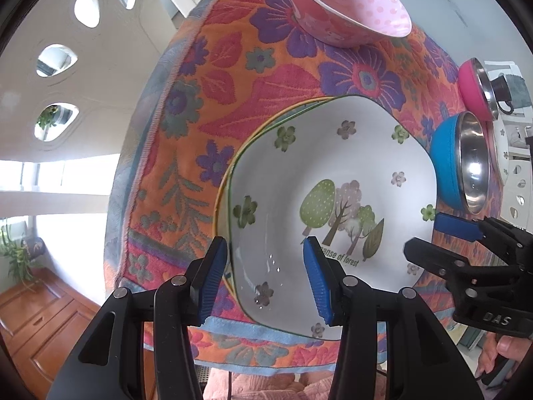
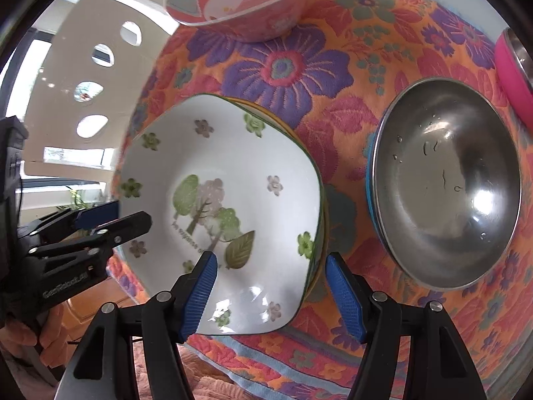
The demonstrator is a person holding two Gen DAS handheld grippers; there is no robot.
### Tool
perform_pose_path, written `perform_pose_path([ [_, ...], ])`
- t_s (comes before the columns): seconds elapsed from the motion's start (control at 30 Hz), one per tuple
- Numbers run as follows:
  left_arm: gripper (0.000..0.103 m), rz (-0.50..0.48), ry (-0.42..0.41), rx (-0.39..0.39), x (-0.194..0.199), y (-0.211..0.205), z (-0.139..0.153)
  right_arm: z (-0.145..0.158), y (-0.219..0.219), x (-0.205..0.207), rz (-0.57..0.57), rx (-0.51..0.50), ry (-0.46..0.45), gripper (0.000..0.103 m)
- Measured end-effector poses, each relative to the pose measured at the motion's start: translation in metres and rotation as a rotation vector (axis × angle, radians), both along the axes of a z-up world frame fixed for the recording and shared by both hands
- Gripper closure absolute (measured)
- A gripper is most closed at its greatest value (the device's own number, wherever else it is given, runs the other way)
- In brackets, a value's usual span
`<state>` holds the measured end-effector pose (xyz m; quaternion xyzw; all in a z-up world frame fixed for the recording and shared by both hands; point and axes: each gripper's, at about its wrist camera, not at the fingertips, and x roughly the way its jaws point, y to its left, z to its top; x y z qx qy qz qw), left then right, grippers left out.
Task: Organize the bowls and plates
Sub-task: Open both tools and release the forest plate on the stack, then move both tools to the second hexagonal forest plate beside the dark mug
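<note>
My left claw (image 1: pixel 265 276) and right claw (image 2: pixel 271 295), both spread apart, straddle opposite rims of the forest plate (image 2: pixel 230 200), apparently stacked on another, on the cloth-covered counter (image 2: pixel 333 76). Step: grasping. Next, both must close evenly before lifting.

Plate (image 1: pixel 333 180) at lower centre of the left wrist view carried printed words under its tree motif; only "of forest" read clearly, the word before it cut off by a blue finger pad. In the right wrist view the same line was blurred, unreadable. Right gripper (image 1: pixel 429 233) body, lower right of the left wrist view, showed "DAS". Left gripper (image 2: pixel 130 216) body, lower left of the right wrist view, showed white lettering, roughly "GenRobot.AI", partly unclear.
</note>
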<state>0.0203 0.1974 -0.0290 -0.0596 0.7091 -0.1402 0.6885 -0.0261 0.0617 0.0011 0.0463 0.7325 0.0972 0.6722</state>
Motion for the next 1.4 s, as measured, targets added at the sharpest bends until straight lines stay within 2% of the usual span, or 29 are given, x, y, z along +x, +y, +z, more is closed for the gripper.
perform_pose_path([
  [0.2,0.057,0.053,-0.007,0.072,-0.005,0.012,0.017,0.017,-0.01,-0.007,-0.005,0.036,-0.024,0.038],
  [0.53,0.056,0.086,-0.043,0.057,-0.016,-0.027,0.059,0.067,-0.05,-0.023,-0.003,0.105,-0.089,0.038],
  [1.0,0.054,0.023,-0.067,0.038,-0.027,-0.141,0.095,0.092,-0.157,-0.045,-0.037,0.102,-0.139,0.038],
  [1.4,0.054,-0.025,-0.069,0.046,-0.033,-0.241,0.106,0.089,-0.258,-0.063,-0.081,0.126,-0.135,0.038],
])
